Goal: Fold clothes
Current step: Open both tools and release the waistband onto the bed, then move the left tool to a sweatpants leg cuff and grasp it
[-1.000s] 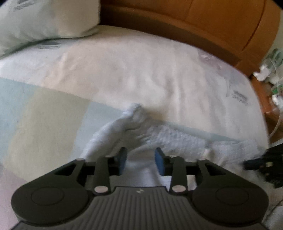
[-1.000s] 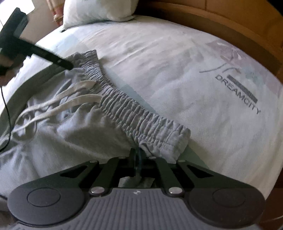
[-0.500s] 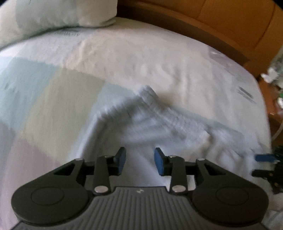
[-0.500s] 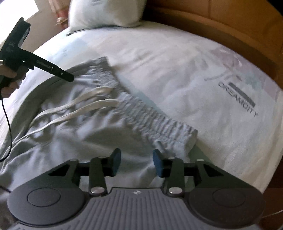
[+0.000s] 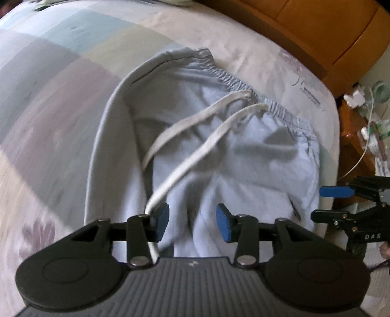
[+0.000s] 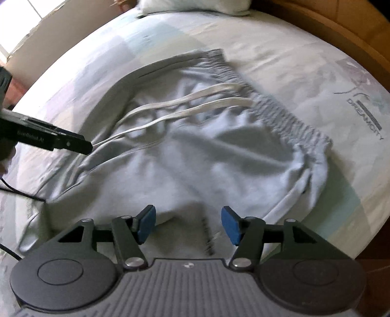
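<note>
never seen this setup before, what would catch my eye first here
The grey sweatpants spread across the middle of the bed, with two pale drawstrings trailing from the gathered waistband. Next, the blue-padded right tongs and left tongs, both open and empty over the near fabric.

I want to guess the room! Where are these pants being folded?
Most likely a bedroom. The pants lie on a bed with a pillow at the far end and a wooden headboard behind.

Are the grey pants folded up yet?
Not yet. The grey pants lie spread on the bed, waistband and drawstrings showing.
</note>
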A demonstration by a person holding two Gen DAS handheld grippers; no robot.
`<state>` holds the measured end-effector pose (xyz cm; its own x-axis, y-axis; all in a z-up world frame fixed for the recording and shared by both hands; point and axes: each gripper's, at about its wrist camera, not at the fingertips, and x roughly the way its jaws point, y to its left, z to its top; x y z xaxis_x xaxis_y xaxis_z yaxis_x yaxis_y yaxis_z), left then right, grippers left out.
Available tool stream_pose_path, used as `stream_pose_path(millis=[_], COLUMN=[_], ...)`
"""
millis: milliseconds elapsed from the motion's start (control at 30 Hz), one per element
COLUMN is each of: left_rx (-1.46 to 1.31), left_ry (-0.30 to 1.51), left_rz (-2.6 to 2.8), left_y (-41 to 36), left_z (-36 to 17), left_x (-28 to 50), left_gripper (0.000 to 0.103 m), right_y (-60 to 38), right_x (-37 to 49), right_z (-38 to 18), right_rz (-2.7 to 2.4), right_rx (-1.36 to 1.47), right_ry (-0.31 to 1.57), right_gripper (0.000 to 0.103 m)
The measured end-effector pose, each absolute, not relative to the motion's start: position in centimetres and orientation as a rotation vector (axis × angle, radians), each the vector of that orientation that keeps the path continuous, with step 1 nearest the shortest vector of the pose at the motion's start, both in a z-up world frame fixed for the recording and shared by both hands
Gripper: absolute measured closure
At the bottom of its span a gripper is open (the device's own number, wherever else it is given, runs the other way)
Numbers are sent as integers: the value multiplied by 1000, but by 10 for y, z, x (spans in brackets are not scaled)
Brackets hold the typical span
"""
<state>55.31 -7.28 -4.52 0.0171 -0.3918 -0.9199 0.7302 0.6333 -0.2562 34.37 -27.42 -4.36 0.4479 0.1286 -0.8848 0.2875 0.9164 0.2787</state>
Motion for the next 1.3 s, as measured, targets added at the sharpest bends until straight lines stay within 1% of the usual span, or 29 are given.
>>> stream_pose_path(millis=[100,300,467,633,767,833,1000,1300], left_rx=[303,268,202,104,44,12,-93,-201], left_ry=[1262,1286,1280,1276,1274,1272,1278,1246], left_rz=[-866,-743,-621,-442,-277,-213,-126,-192], left_y=[-46,-9,12,44,72,85,110,130], left_z=[-36,-39,-34,-25,-29,-35,-57,-97], left_x=[535,503,479,457,439,431,421,413], left_gripper=[55,54,54,53,53,53,53,53], right_y=[-256,-229,-219,-215,-210,-207,-196,-168], right_x=[341,343,358,377,396,404,418,423], right_z=[-31,-17,-16,-11,-10,-12,-22,-50], right_rz=[-56,64,162,262,336,361,394,363], right_rx=[408,365,328,274,205,176,134,69], right_ry=[1118,1099,1132,1136,1147,1149,1159,1137], right_gripper=[33,22,21,11,10,8,8,7])
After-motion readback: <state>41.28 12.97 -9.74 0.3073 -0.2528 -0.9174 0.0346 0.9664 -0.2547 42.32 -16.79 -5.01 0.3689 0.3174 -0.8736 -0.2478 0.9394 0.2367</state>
